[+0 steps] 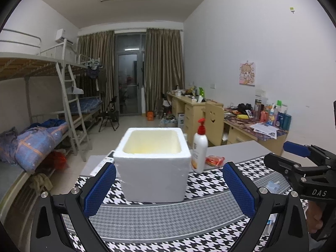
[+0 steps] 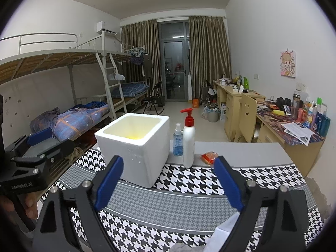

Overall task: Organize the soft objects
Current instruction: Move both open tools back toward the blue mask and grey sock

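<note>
— Where's the box from where you stand?

— The white foam box (image 1: pixel 152 163) sits on the houndstooth cloth (image 1: pixel 210 183), straight ahead of the left gripper (image 1: pixel 169 189), whose blue pads are spread wide with nothing between them.

— And the other one?

— The right gripper (image 2: pixel 168 180) is spread wide too, empty, with the box ahead to its left. A white pump bottle (image 2: pixel 188 138) stands just beside the box, a small orange packet (image 2: pixel 209 157) near it.

White foam box (image 1: pixel 151 163), open on top, upright on the checkered cloth (image 1: pixel 205 185). Small red soft packet (image 1: pixel 214 160) near the table's far edge.
</note>
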`<state>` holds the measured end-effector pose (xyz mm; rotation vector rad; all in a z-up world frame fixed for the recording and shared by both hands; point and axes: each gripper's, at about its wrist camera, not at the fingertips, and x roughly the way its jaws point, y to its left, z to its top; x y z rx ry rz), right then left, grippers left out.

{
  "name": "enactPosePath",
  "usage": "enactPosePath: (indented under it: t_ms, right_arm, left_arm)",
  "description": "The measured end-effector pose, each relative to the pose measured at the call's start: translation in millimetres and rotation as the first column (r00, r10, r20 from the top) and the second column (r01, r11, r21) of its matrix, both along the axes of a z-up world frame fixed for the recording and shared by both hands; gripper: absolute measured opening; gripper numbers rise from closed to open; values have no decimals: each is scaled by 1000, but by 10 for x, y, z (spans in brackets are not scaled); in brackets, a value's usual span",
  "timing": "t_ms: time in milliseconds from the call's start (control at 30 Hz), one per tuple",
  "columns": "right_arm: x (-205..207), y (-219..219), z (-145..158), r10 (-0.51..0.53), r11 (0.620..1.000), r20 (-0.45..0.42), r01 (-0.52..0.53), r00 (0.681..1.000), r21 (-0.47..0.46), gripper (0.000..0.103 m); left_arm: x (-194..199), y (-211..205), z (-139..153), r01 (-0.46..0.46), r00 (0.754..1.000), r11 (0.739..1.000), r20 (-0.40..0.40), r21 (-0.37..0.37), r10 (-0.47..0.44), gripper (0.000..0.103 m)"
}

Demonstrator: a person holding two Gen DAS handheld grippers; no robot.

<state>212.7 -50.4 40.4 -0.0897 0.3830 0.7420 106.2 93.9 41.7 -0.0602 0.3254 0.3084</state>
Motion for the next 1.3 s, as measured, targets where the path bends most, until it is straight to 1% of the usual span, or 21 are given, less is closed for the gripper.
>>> enactPosePath:
  t_ms: [133, 233, 567, 800, 1300]
  right_arm:
    - [-12, -103, -54, -11, 1000, -12, 11, 1000, 16, 91]
    - [-32, -167, -87, -20, 1000, -10, 20, 1000, 16, 92]
    - [-103, -297, -162, -49, 999, 10, 49, 999, 4, 92]
    - [-149, -384, -181, -65, 998, 21, 65, 998, 5, 92]
    - [-162, -537, -279, -105, 994, -3, 105, 994, 9, 93]
  left_arm:
    - [-53, -54, -56, 21, 1000, 1000, 7, -21, -21, 102]
    - [-76, -111, -70, 29, 999, 999, 13, -14, -29, 102]
    - [-74, -278, -166, 81, 997, 996, 13, -24, -80, 102]
    - [-101, -373, -209, 83, 996, 997, 21, -12, -82, 102]
    - [-58, -494, -305, 126, 992, 992, 6, -30, -126, 102]
